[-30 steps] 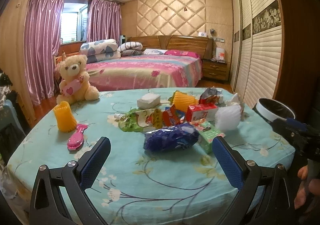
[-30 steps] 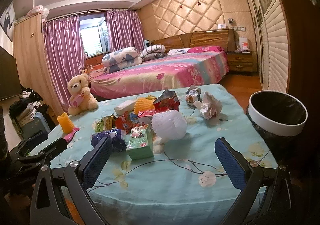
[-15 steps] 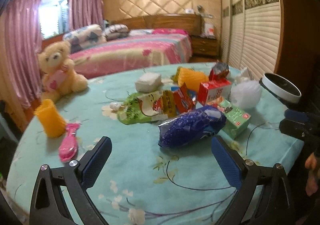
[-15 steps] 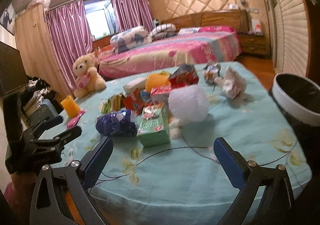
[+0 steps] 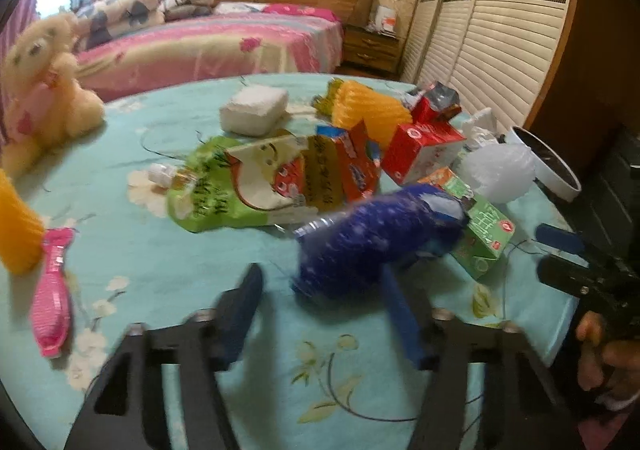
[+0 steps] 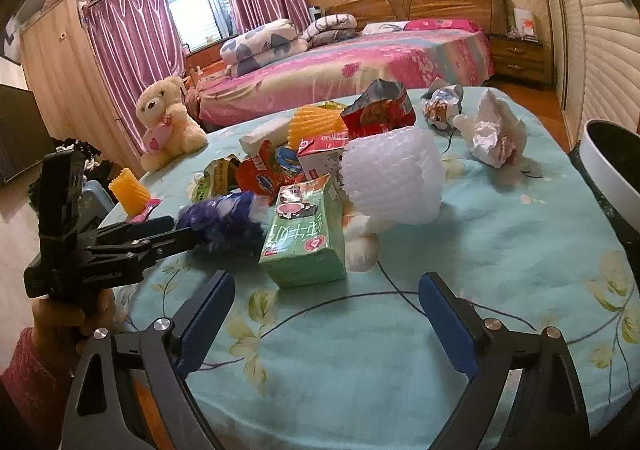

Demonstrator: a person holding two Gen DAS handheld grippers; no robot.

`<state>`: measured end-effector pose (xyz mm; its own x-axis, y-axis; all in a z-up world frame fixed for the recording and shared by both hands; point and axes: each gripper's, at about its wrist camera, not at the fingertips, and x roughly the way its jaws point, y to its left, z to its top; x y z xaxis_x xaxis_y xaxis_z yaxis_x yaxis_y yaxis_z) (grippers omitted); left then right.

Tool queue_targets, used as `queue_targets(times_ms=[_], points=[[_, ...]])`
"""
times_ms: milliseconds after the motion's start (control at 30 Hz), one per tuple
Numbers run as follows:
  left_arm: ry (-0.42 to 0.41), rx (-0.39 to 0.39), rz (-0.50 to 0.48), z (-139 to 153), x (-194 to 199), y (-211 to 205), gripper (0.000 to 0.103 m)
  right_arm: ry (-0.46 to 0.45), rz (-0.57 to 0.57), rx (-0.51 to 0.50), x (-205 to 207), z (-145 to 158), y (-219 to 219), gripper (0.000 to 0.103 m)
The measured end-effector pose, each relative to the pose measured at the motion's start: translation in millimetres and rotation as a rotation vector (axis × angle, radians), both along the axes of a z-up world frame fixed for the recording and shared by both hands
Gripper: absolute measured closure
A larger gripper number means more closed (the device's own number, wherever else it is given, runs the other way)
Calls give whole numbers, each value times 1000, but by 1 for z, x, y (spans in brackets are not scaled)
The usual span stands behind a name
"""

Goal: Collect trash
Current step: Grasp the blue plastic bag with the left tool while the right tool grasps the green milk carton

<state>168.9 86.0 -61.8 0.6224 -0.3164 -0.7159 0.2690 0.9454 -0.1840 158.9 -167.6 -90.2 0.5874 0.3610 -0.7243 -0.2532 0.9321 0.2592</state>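
The left gripper [image 5: 320, 290] has just been closing, its jaws now about half apart just short of the blue crinkled bag [image 5: 372, 238] and holding nothing. That bag lies on the floral tablecloth [image 6: 500, 242] beside the green carton [image 6: 308, 234]. The right gripper [image 6: 326, 306] stands wide, narrowing slightly, with nothing between its 2 fingers.

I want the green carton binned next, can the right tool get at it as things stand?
Probably yes: the right tool is open, facing the green carton, with only bare tablecloth between them.
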Motion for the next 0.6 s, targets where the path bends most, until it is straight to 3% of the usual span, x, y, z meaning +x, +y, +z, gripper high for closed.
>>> queue_targets(times_ms=[33, 100, 133, 167, 400, 433, 600], points=[[12, -15, -15, -2, 3, 0, 65, 5, 4, 0, 2, -1, 1, 11], [6, -23, -23, -3, 4, 1, 68, 16, 12, 2, 7, -3, 2, 11], [-2, -28, -32, -2, 4, 1, 96, 23, 16, 3, 9, -5, 4, 12], [2, -33, -45, -3, 4, 1, 100, 29, 20, 1, 10, -6, 5, 14], [-9, -52, -36, -6, -17, 4, 101, 78, 36, -21, 24, -18, 11, 35], [-14, -47, -33, -4, -22, 4, 102, 79, 33, -30, 24, -19, 10, 48], [-40, -77, -8, 7, -39, 8, 102, 72, 29, -16, 20, -16, 3, 47]])
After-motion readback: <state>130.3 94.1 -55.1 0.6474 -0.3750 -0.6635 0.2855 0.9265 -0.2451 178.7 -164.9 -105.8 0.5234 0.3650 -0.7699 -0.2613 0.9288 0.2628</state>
